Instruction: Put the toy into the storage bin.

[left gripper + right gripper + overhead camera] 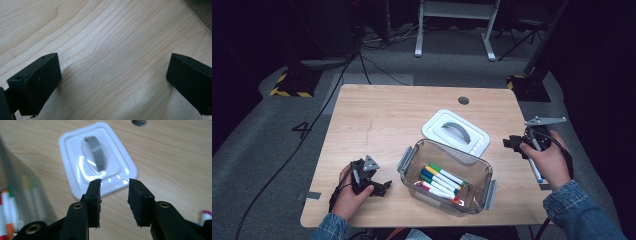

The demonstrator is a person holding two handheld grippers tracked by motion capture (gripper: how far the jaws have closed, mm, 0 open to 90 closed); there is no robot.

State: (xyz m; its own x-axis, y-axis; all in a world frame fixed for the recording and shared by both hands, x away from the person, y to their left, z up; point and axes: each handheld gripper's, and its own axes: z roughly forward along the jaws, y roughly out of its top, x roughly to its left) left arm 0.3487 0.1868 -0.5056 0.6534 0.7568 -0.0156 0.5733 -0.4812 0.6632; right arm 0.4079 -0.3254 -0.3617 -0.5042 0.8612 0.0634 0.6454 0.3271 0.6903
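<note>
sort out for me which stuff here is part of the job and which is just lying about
Part of the job:
- clear box with markers inside
- white lid, off, lying behind the box
- loose marker on the table by the right gripper
- left gripper, open, resting on the table

Lying about:
- white desk legs beyond the table
- floor cables

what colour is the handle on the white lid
Grey: the curved handle on the white plastic lid, clearest in the right gripper view.

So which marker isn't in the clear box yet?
The blue-ended marker at the table's right edge, by the person's right hand. Unlike the others lying together inside the clear box, it lies alone on the bare wood outside it.
</note>
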